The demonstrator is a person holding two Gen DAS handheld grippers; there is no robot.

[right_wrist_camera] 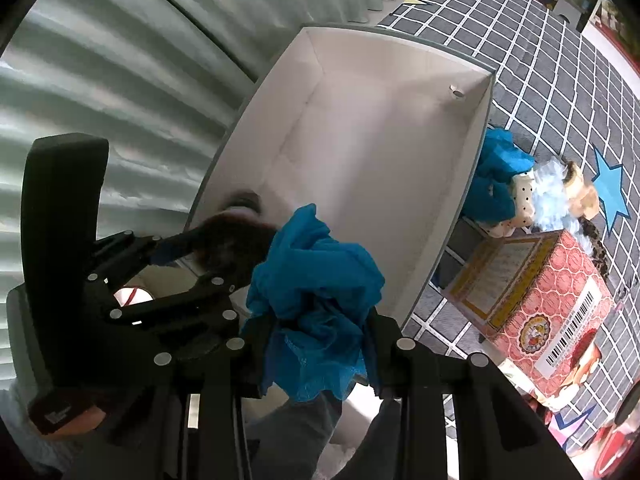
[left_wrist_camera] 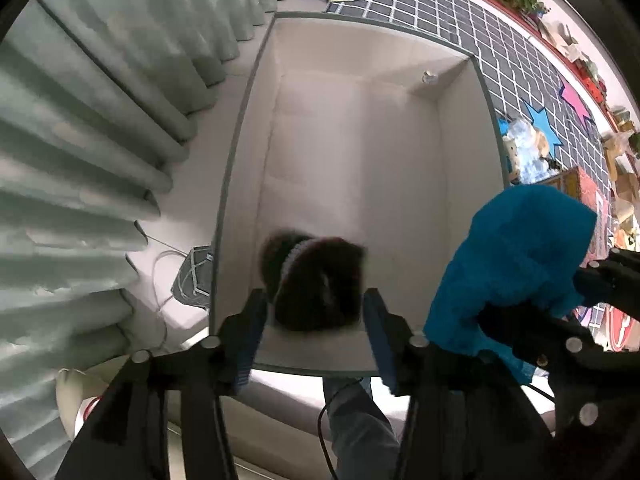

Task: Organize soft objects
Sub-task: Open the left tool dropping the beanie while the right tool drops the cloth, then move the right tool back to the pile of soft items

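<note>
In your left wrist view, the left gripper [left_wrist_camera: 316, 320] hangs over the white box [left_wrist_camera: 460, 184] with jaws parted, pads clear of the dark furry toy [left_wrist_camera: 316, 280] between them, apparently so it drops in. In your right wrist view, the right gripper [right_wrist_camera: 320, 344] clamps the blue cloth [right_wrist_camera: 316, 280], which bunches beyond its jaws over the box's near rim, seemingly next to go in.

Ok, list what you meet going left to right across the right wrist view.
Curtain → left gripper over the dark furry toy → blue cloth in the right gripper → white box → patterned red carton.
</note>
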